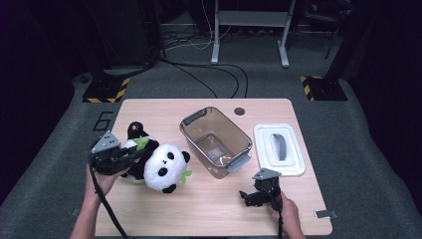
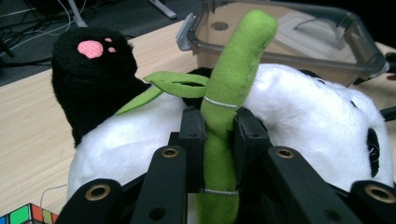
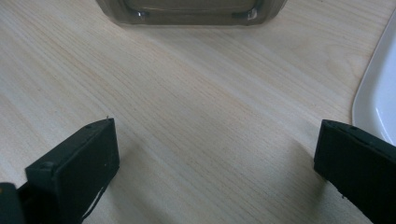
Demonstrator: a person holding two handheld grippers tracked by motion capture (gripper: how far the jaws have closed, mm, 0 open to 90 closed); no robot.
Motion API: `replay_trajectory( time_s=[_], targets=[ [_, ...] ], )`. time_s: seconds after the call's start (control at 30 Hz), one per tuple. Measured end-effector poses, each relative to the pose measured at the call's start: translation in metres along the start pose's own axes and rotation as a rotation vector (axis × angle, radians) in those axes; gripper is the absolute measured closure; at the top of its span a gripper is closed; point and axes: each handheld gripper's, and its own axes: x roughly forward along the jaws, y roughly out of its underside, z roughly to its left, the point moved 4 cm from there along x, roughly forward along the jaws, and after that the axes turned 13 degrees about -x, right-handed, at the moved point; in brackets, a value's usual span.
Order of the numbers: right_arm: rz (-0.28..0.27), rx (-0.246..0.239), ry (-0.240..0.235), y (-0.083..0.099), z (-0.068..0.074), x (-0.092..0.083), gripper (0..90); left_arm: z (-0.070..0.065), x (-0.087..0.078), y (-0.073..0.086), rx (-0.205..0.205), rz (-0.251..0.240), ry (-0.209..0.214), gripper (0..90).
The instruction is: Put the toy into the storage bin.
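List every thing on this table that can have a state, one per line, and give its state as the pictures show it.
Left gripper: shut on the green bamboo stalk.
Green bamboo stalk: clamped, standing up between the jaws.
Panda plush: lying on its side on the table.
Right gripper: open, holding nothing, low over the table.
Clear bin: uncovered, nothing inside.
White lid: off, lying flat beside the bin, handle up.

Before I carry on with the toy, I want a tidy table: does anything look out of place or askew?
Mostly tidy. The clear bin sits skewed to the table edges, its white lid off and lying flat beside it. The panda plush lies tipped over, caught only by its green bamboo stalk in the left gripper.
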Motion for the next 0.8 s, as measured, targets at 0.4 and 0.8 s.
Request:
replay_trajectory(
  time_s=[0.4,0.8],
  targets=[
    [0.000,0.000,0.000,0.000,0.000,0.000,0.0,-0.001,-0.010,-0.014,-0.011,-0.027,0.041,76.6],
    [-0.001,-0.003,-0.002,0.000,0.000,0.000,0.0,-0.014,-0.004,-0.036,0.006,-0.033,0.079,76.6]
  ],
)
